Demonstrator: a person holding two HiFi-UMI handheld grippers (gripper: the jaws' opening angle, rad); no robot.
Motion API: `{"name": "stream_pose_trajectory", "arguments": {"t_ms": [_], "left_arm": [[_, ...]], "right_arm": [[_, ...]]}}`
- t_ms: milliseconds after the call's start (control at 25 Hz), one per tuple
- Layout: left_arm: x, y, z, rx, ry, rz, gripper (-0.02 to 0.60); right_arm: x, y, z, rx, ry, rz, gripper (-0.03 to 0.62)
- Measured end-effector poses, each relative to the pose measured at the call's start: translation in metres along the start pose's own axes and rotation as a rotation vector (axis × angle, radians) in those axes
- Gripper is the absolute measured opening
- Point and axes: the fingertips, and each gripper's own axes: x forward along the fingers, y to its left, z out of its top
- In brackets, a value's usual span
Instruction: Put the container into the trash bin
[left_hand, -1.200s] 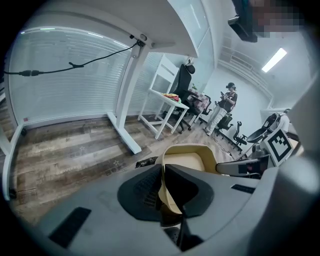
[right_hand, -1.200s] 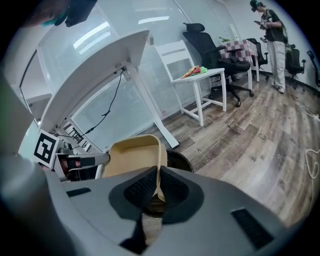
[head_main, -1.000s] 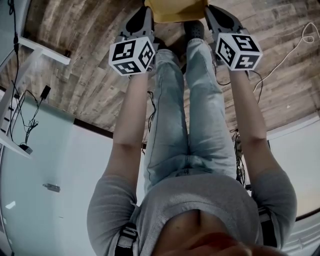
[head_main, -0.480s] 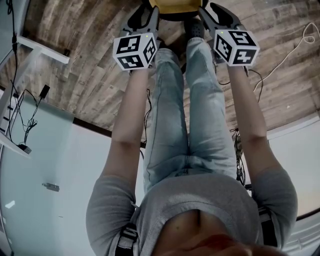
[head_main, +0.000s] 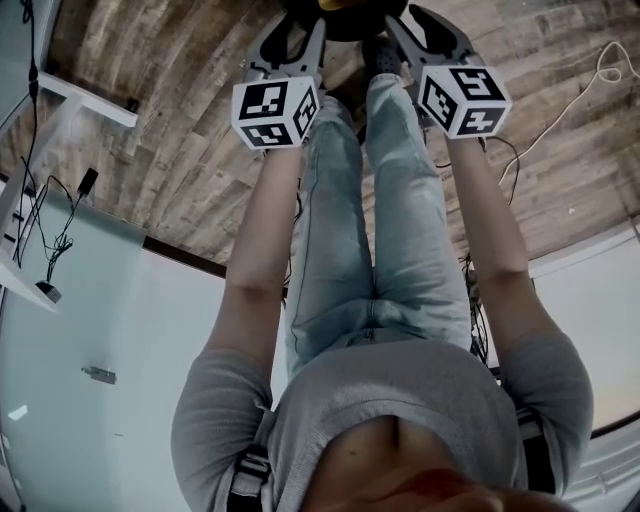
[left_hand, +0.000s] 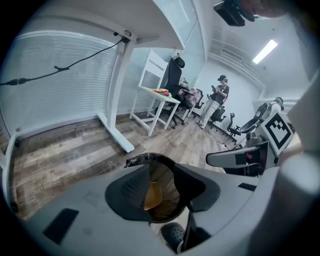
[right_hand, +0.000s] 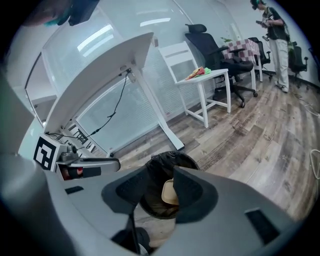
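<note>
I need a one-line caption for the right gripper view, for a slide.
Open right claw above the black-lined trash bin, with the tan container lying inside it.

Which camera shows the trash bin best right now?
The right gripper view: the trash bin shows most of its bagged rim and its inside. The left gripper view shows less rim; the head view only catches its edge at the top.

Yellow container (left_hand: 152, 196) (only partly visible) inside the round, black-lined trash bin (left_hand: 146, 159)
</note>
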Motion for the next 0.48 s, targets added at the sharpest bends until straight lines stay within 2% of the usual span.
{"name": "stream_pose_trajectory", "arguments": {"t_ms": [120, 200, 360, 480], "left_arm": [[-0.009, -0.011, 0.016, 0.005, -0.037, -0.003, 0.137], [-0.016, -0.017, 0.023, 0.007, -0.048, -0.004, 0.105], [-0.029, -0.028, 0.04, 0.006, -0.086, -0.006, 0.054], [-0.039, -0.038, 0.049, -0.004, -0.099, -0.017, 0.041]], "right_arm": [[-0.01, 0.01, 0.017, -0.02, -0.045, -0.014, 0.199], [-0.017, 0.021, 0.027, -0.038, -0.073, -0.015, 0.188], [-0.029, 0.042, 0.047, -0.082, -0.118, -0.003, 0.101], [-0.04, 0.052, 0.059, -0.072, -0.141, 0.001, 0.087]]}}
